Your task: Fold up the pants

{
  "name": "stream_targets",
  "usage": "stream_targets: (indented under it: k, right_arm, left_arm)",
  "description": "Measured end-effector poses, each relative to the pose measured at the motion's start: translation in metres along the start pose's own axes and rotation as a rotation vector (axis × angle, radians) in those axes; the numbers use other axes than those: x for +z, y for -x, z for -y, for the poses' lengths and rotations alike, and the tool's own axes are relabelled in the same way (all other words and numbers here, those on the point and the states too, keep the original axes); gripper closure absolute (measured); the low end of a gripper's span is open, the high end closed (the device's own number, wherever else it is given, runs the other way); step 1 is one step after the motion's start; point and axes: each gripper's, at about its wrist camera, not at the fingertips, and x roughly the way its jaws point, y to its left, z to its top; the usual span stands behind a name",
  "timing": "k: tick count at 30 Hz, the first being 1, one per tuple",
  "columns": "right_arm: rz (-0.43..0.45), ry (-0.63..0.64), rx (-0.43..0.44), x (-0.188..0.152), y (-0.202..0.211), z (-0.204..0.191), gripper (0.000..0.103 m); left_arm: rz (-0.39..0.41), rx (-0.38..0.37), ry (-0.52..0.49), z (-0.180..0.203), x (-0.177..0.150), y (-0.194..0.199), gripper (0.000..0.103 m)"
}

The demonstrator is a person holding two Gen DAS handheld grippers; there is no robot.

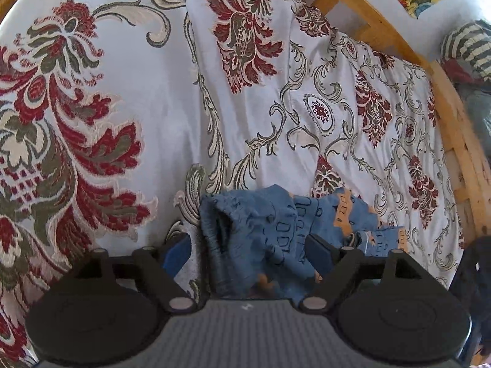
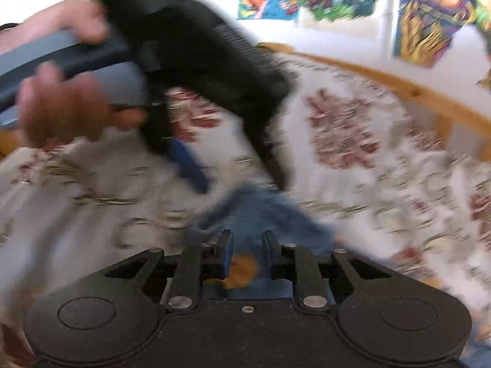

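Note:
The small blue pants point(image 1: 260, 230) with orange patches lie bunched on a floral bedspread point(image 1: 147, 116). My left gripper point(image 1: 248, 251) is open wide and straddles the bunched cloth, its blue pads point(image 1: 176, 253) clear of it on both sides. The right wrist view is blurred. There my right gripper point(image 2: 247, 253) has its jaws close together, and the pants point(image 2: 254, 208), orange patch included, fill the gap between them. The left gripper point(image 2: 239, 184) reaches down onto the far end of the pants, held by a person's hand point(image 2: 67, 113).
A wooden bed frame point(image 1: 383, 30) curves along the far and right edge of the bedspread. Striped cloth point(image 1: 469, 49) lies beyond it. Colourful posters point(image 2: 429, 15) hang on the white wall. A dark object point(image 1: 472, 276) sits at the right edge.

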Motion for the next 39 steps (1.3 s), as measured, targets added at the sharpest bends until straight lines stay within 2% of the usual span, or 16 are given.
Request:
stream_targets:
  k: [2,6,10,13,15,16,20,22,26,27,30,32,33,35,36,39]
  right_arm:
    - [-0.007,-0.016,0.032,-0.003,0.000,-0.006,0.080]
    - [0.000,-0.093,0.002,-0.012,0.028,0.006,0.080]
    - [-0.047,-0.162,-0.166,-0.030,0.042,0.029,0.077]
    - [-0.054,-0.147,-0.188,-0.035,0.026,0.030,0.077]
    - [-0.035,-0.105,-0.201,-0.031,0.018,0.023,0.078]
    - [-0.020,-0.093,-0.201,-0.027,0.015,0.019,0.078]
    - [-0.028,-0.029,-0.174,-0.016,0.007,0.003,0.076]
    - [-0.095,-0.073,-0.118,-0.014,-0.008,0.002,0.076]
    - [-0.087,-0.121,-0.061,-0.005,-0.014,-0.011,0.083]
    - [-0.076,-0.124,-0.043,-0.001,-0.014,-0.014,0.087]
    - [-0.051,-0.116,-0.034,0.004,-0.012,-0.021,0.087]
    - [-0.058,-0.146,-0.016,-0.002,-0.010,-0.015,0.085]
    - [-0.060,-0.159,-0.013,-0.005,-0.007,-0.009,0.077]
    - [-0.054,-0.171,-0.014,-0.012,0.010,0.003,0.070]
    - [-0.052,-0.170,-0.031,-0.016,0.020,0.008,0.069]
    - [-0.106,-0.197,-0.119,-0.032,0.038,0.027,0.065]
  left_arm:
    - [-0.007,0.016,-0.008,0.003,0.000,-0.003,0.016]
    - [-0.010,0.111,-0.070,0.017,-0.004,-0.012,0.017]
    - [-0.008,0.215,-0.158,0.035,-0.012,-0.022,0.018]
    - [-0.014,0.287,-0.191,0.046,-0.016,-0.032,0.020]
    - [-0.024,0.379,-0.231,0.055,-0.017,-0.040,0.052]
    - [-0.047,0.418,-0.248,0.056,-0.018,-0.045,0.080]
    - [-0.082,0.355,-0.174,0.039,-0.011,-0.042,0.082]
    - [-0.090,0.302,-0.137,0.030,-0.007,-0.037,0.083]
    - [-0.109,0.209,-0.082,0.009,0.001,-0.032,0.082]
    - [-0.110,0.189,-0.077,0.006,0.001,-0.031,0.079]
    - [-0.114,0.131,-0.075,0.004,0.002,-0.031,0.058]
    - [-0.130,0.136,-0.107,0.011,0.002,-0.036,0.049]
    - [-0.134,0.164,-0.127,0.016,0.000,-0.039,0.050]
    - [-0.136,0.238,-0.171,0.023,-0.002,-0.044,0.071]
    - [-0.138,0.275,-0.188,0.025,-0.001,-0.047,0.077]
    - [-0.123,0.280,-0.169,0.022,-0.002,-0.044,0.086]
